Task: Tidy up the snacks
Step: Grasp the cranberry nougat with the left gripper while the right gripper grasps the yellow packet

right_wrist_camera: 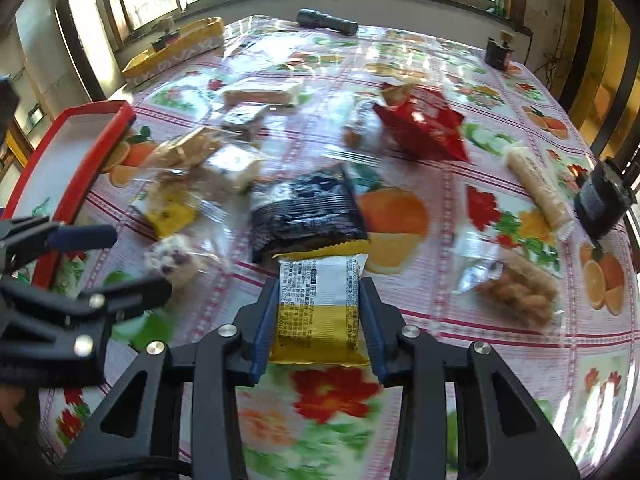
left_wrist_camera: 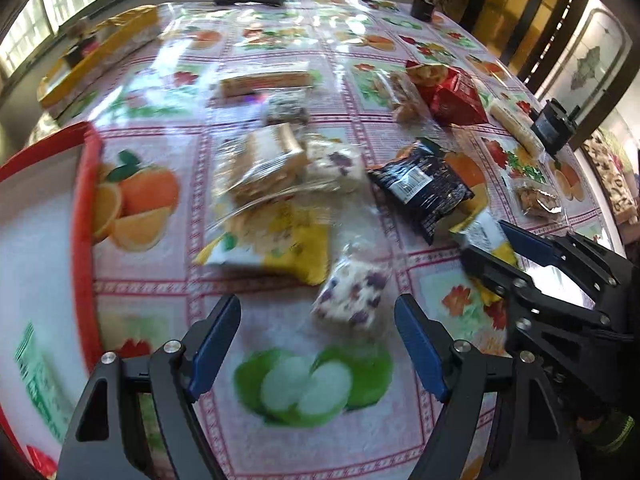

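Observation:
Several wrapped snacks lie on a fruit-print tablecloth. My left gripper (left_wrist_camera: 318, 322) is open just above the cloth, with a white, purple-speckled nougat snack (left_wrist_camera: 352, 298) between its fingertips, untouched. My right gripper (right_wrist_camera: 320, 312) is shut on a yellow-and-white snack pack (right_wrist_camera: 318, 308); it also shows at the right of the left wrist view (left_wrist_camera: 486, 246). A black snack pack (right_wrist_camera: 304, 210) lies just beyond it. A red-rimmed white tray (left_wrist_camera: 86, 216) sits at the left, also seen in the right wrist view (right_wrist_camera: 84, 160).
A red chip bag (right_wrist_camera: 424, 124), a long pale stick snack (right_wrist_camera: 538, 190), a clear pack of brown pieces (right_wrist_camera: 516, 292), cracker packs (left_wrist_camera: 260, 160) and a yellow pack (left_wrist_camera: 276, 248) are scattered. A flashlight (right_wrist_camera: 328, 22), yellow box (right_wrist_camera: 176, 50) and dark jars (right_wrist_camera: 498, 54) stand at the far edges.

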The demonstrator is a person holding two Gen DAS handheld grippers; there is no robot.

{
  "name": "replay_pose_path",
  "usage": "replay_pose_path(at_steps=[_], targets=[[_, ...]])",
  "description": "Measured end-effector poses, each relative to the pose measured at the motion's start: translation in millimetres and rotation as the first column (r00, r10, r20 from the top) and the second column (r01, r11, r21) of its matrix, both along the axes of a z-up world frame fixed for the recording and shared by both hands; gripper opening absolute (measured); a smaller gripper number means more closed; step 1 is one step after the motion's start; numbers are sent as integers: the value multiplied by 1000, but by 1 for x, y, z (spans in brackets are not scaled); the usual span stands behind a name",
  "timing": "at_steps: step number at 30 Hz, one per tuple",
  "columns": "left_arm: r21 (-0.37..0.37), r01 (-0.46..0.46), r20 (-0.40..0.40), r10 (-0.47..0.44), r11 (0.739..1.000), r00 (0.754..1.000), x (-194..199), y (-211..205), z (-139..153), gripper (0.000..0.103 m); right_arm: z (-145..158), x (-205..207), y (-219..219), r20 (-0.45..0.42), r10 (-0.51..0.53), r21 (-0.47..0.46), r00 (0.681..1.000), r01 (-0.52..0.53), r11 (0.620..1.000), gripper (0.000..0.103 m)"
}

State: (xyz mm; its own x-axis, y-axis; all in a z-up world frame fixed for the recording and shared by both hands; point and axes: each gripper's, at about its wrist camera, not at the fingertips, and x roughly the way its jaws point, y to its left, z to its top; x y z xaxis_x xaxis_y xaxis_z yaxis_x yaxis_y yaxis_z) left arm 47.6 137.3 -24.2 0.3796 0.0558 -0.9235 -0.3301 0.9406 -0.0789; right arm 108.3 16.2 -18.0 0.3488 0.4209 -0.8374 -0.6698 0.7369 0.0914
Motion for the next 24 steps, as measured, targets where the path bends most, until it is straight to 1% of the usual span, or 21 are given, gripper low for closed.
replay_pose_path(at_steps=[3, 5, 6, 7, 8, 9, 11, 13, 18, 21, 24], targets=[[-20, 16, -8, -16, 1000, 1000, 10, -5, -6, 78, 1, 7, -18, -25, -22, 29, 999, 22, 999, 40], [4, 20, 0, -20, 1000, 1000, 13, -11, -6, 72, 2, 13, -33, -56, -46, 66, 997, 49, 997, 40], [15, 26, 4, -26, 1000, 1000, 14, -13, -5, 64, 1, 15, -33, -67, -55, 79, 996, 60, 995, 40], [22, 30, 8, -30, 999, 1000, 15, -16, -5, 50, 2, 18, -40, -85, -67, 98, 994, 75, 992, 40], [24, 33, 11, -33, 999, 999, 15, -18, -4, 43, 3, 18, -43, -95, -72, 110, 993, 82, 991, 40], [11, 38, 14, -38, 999, 999, 15, -20, -3, 31, 4, 19, -48, -105, -79, 125, 991, 92, 988, 40], [-20, 39, 17, -38, 999, 999, 12, -19, -2, 30, 6, 17, -53, -113, -88, 142, 990, 104, 984, 40], [-16, 26, 18, -26, 1000, 1000, 6, -22, 0, 30, 10, 14, -56, -122, -87, 160, 989, 106, 981, 40], [-53, -6, 55, 9, 999, 998, -25, -26, 12, 30, 23, -1, -56, -126, -57, 201, 990, 82, 976, 40], [-60, -56, 83, 61, 997, 995, -45, -21, 24, 30, 32, -12, -49, -118, -21, 221, 993, 47, 974, 40], [-44, -129, 107, 133, 991, 985, -69, -10, 37, 30, 41, -27, -36, -106, 26, 234, 994, -1, 972, 40]])
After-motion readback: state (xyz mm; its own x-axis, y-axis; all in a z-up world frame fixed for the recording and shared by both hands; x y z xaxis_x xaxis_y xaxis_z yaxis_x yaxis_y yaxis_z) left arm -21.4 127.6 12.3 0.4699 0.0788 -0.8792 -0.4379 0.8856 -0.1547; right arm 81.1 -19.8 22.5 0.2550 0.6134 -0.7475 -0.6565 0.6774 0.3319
